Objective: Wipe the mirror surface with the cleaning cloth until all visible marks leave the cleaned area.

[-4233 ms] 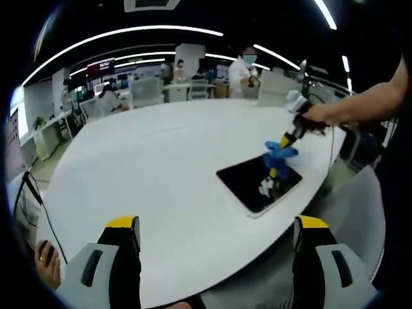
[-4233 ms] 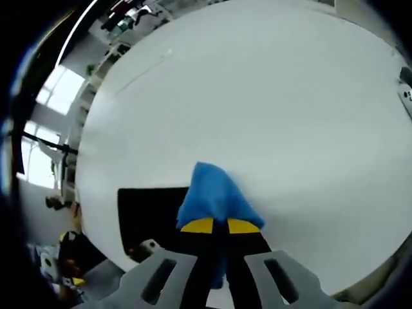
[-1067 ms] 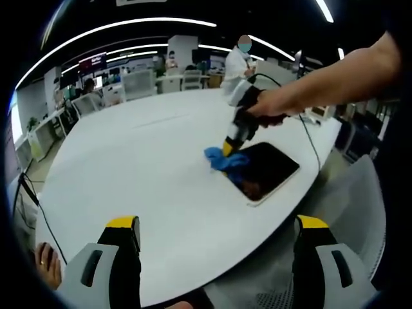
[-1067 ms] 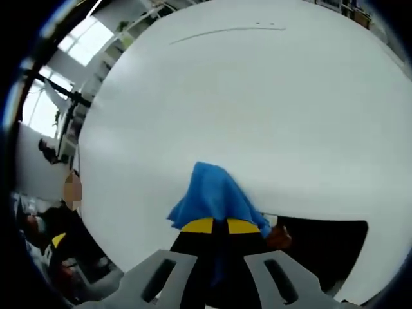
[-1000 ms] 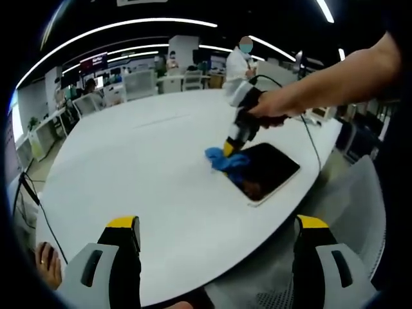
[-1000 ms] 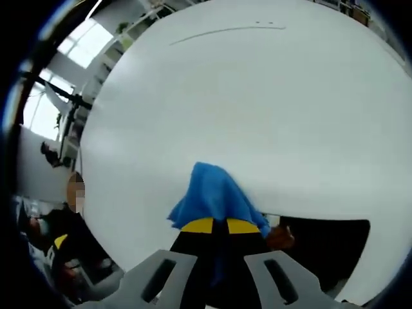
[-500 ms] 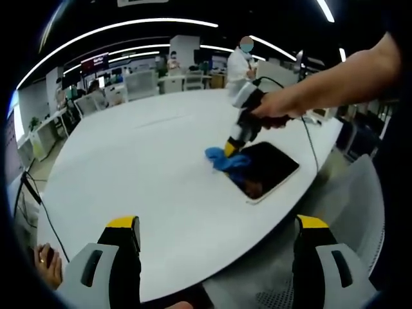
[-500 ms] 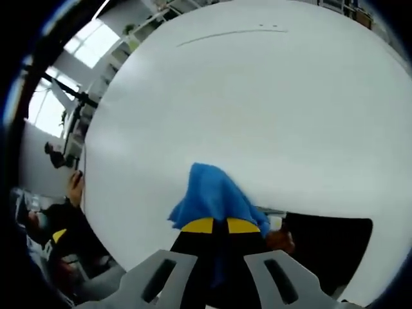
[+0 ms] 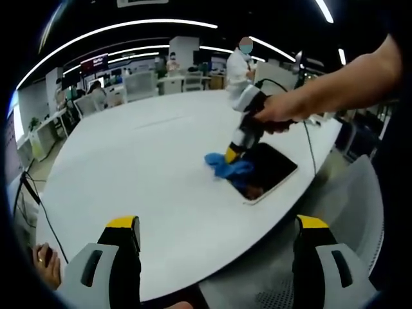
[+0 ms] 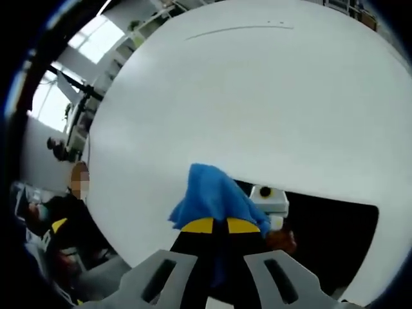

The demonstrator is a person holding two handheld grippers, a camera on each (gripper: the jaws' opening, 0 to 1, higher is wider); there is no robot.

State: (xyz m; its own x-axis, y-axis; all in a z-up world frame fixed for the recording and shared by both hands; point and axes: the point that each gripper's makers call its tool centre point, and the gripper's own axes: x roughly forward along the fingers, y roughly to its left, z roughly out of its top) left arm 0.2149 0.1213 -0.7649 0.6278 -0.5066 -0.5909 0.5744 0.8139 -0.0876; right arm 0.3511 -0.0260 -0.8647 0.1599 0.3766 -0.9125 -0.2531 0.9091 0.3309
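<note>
In the left gripper view, the left tongs (image 9: 215,254) stand wide apart with nothing between them, low over the near edge of the white counter (image 9: 148,167). Farther out, the right tongs (image 9: 230,156) are clamped on the blue cleaning cloth (image 9: 229,168), pressing it onto the mirror's near-left end; the mirror (image 9: 267,172) lies flat by the counter's right edge. In the right gripper view the cleaning cloth (image 10: 211,196) bunches just ahead of the closed right tongs (image 10: 214,225), on the mirror (image 10: 328,232).

The cloth looks soft and light, likely to fold and drag, so a pinch at its bunched middle suits it. The mirror seems thin, rigid, slick and breakable, and may slide under a hard push.

Against half a second ago, the cloth sits further onto the mirror, and more dark glass shows beside it.
</note>
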